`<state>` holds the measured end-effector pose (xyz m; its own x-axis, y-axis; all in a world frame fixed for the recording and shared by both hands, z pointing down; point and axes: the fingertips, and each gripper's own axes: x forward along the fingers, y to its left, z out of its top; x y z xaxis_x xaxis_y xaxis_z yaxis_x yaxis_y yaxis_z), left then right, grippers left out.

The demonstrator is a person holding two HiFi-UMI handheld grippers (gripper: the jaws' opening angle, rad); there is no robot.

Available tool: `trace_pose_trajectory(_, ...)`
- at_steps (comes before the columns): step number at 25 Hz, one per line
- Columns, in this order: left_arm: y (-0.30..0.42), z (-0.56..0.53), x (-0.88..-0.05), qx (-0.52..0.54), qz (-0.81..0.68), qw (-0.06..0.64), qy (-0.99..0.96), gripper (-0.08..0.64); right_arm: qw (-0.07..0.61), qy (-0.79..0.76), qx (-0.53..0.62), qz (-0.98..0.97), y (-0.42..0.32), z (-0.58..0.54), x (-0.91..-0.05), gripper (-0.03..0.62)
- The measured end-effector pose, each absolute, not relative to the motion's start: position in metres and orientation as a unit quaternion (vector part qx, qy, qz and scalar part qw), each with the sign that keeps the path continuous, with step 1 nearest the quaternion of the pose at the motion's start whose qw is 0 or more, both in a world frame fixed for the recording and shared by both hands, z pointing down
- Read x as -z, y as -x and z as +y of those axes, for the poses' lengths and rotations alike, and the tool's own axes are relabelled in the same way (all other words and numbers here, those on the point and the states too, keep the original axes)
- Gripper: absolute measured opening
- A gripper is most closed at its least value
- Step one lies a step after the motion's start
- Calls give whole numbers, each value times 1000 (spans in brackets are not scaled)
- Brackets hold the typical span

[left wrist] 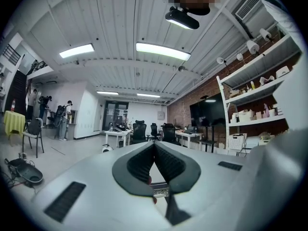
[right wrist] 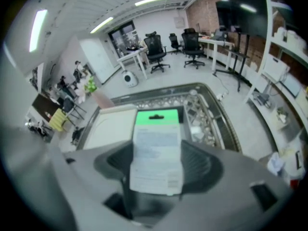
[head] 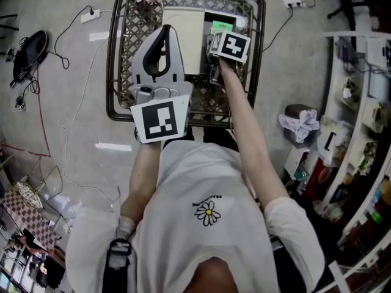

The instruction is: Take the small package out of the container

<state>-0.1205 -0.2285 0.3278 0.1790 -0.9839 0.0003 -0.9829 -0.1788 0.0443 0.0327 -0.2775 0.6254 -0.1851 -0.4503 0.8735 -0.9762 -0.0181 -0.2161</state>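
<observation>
Right gripper (right wrist: 156, 165): jaws closed on the small package (right wrist: 156, 148), with ribbed dark pads (right wrist: 203, 163) pressing its two long edges.
Left gripper (left wrist: 154, 146): jaws meet at the tips with nothing between them. It is held over the left part of the tabletop (head: 129, 35) and touches nothing.
Small package: flat and rectangular, with a white printed label and a bright green header that has a hang slot. It stands upright in the right gripper, over the container (right wrist: 111, 126).
Container: shallow box with a smooth cream panel and a dark recess beside it. Whether the package's lower end is clear of it cannot be told.
Tabletop: open metal lattice with a dark rounded rim.
</observation>
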Motion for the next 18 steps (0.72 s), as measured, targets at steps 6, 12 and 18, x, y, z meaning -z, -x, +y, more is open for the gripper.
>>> trace_pose_trajectory(6, 107, -224, -293, 38, -639, 3, -768, 25, 210, -585, -347, -702, -37, -308, -512, 308)
trace_pose_trajectory(12, 96, -217, -254, 60, -642, 8, -764, 23, 92, -592, -253, -760, -45, -300, -381, 308)
trace_pose_trajectory(18, 87, -206, -219, 72, -637, -11, -768, 25, 15, -593, -158, -789, -63, -267, -286, 308)
